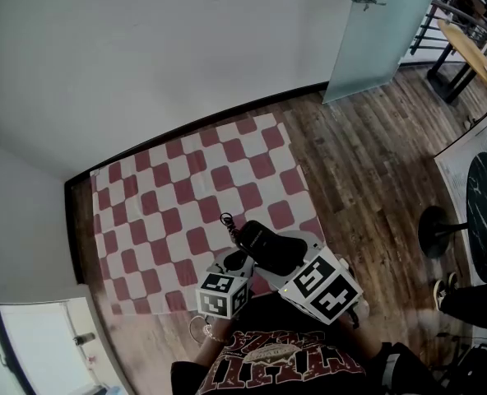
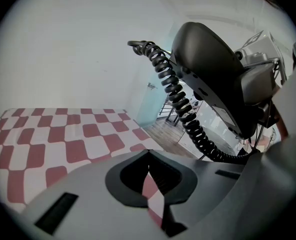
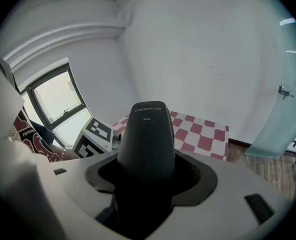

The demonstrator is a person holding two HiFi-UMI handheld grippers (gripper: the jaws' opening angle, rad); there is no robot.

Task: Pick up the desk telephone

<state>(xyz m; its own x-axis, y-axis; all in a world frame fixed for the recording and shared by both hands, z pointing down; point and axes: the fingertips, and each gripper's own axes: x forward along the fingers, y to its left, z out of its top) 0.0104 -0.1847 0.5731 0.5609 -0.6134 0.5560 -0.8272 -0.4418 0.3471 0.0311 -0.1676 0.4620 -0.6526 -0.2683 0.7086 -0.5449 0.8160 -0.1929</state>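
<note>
The telephone's black handset (image 1: 268, 247) is held in the air over the near edge of the checked mat (image 1: 186, 196). My right gripper (image 1: 286, 257) is shut on it. In the right gripper view the handset (image 3: 147, 139) stands upright between the jaws, printed side toward the camera. Its coiled black cord (image 1: 229, 225) curls off to the left and the end hangs free. My left gripper (image 1: 232, 265) hovers just left of the handset, jaws shut with nothing between them. In the left gripper view the handset (image 2: 213, 74) and the cord (image 2: 180, 101) hang close on the right. No telephone base is in view.
The red and white checked mat lies on a wooden floor (image 1: 367, 155) against a white wall (image 1: 145, 48). A frosted glass door (image 1: 375, 31) stands at the back right. A round table with a black foot (image 1: 437, 230) and a person's shoe (image 1: 442, 293) are at the right.
</note>
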